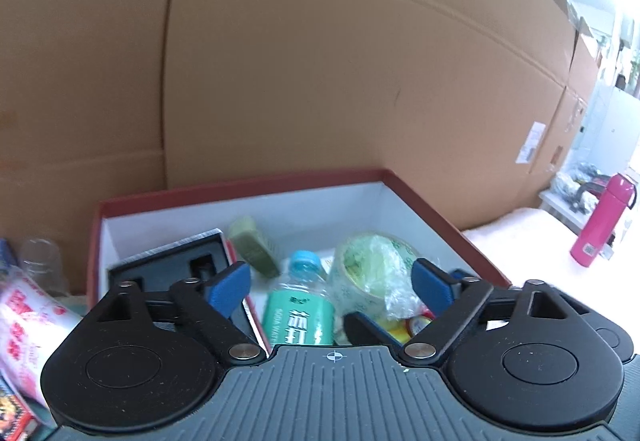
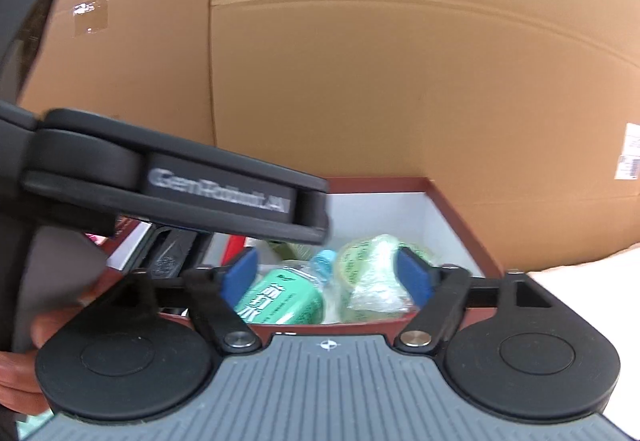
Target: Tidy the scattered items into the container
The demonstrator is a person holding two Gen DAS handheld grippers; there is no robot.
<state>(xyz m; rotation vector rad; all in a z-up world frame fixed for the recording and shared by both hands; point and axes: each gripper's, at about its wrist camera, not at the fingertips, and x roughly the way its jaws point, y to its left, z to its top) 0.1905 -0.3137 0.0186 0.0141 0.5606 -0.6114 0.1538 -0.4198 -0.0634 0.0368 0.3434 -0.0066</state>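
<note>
Water bottle [image 1: 298,311] lies in the red box [image 1: 240,183], between open left tongs [image 1: 330,287]

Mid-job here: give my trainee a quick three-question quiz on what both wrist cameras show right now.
1. True or false: the left gripper is clamped on the green-labelled water bottle.
2. Which item lies outside the red box? A) roll of tape B) pink flask C) green block
3. Fill in: the tall brown wall behind the red box is made of ______.

Key:
1. False; its jaws stand wide open above the box with nothing pressed between them. The right gripper is open too.
2. B; it stands on the white surface to the right.
3. Cardboard.
</note>
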